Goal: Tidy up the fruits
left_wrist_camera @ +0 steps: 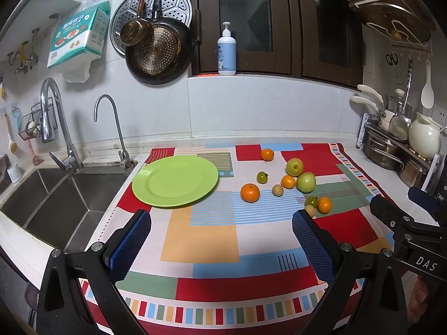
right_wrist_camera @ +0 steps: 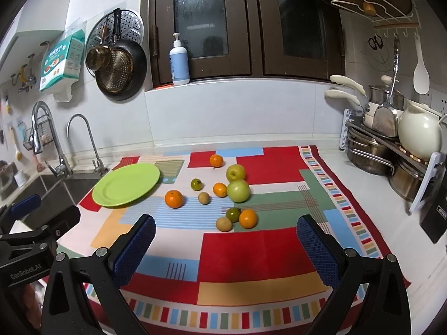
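Both jaws apart, empty. 9 fruits loose on cloth [right_wrist_camera: 251,248], right of empty green plate [right_wrist_camera: 125,185]. Right gripper [right_wrist_camera: 226,230]: straddle nearest orange [right_wrist_camera: 247,218] squarely (neighbours touching). Left gripper [left_wrist_camera: 222,224] idle.

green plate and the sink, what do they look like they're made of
Plate: probably plastic or melamine, perhaps glazed ceramic; flat uniform lime colour with a soft, dull sheen and a thin rim. Sink: stainless steel by the look; grey brushed metal with folded, creased basin walls and muted reflections.
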Motion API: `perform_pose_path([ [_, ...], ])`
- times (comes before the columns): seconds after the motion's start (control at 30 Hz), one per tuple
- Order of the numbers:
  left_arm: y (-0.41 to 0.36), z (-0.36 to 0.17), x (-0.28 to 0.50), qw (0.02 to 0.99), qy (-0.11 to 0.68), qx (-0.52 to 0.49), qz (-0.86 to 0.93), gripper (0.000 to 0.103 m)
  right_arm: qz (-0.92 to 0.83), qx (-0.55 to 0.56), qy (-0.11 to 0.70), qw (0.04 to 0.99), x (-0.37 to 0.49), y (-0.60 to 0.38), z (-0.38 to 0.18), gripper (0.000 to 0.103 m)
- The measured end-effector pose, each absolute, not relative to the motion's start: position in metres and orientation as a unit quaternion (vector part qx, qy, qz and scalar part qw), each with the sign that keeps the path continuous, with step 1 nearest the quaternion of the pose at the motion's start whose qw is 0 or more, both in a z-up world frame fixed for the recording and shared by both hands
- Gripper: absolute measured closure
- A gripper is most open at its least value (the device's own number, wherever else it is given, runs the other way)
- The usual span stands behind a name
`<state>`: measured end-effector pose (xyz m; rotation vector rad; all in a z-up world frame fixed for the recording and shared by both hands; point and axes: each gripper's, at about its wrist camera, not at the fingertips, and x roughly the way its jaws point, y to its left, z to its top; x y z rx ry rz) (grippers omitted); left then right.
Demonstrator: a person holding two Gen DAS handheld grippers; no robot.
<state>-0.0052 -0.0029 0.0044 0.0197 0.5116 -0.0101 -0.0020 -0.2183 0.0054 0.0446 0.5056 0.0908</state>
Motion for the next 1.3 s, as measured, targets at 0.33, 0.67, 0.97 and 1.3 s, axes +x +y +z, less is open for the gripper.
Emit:
perform_pose_path([
  [0.33,-0.0022,0.0059,-0.0062,0.968,0.252,0.007,-0.004,0.000,0.046,0.020,0.247,0.968,-0.0033,-0.2180,0.0070,0.001],
  [0.67,-0.0011,0.0069,-0.0063,0.968,0.252,0.006,-0.006,0.000,0.047,0.018,0.246,0.968,-0.0035,-0.2175,0.0068,0.001],
  [0.97,-0.0015,0.0088,-0.0059,0.968,0.251,0.005,-0.007,0.000,0.047,0.018,0.245,0.968,-0.0035,-0.2171,0.0069,0.001],
  [1.3,-0.0022,0.0078,-0.0064,0.968,0.251,0.005,-0.006,0.000,0.048,0.016,0.245,0.968,-0.0031,-0.2157,0.0079,0.001],
])
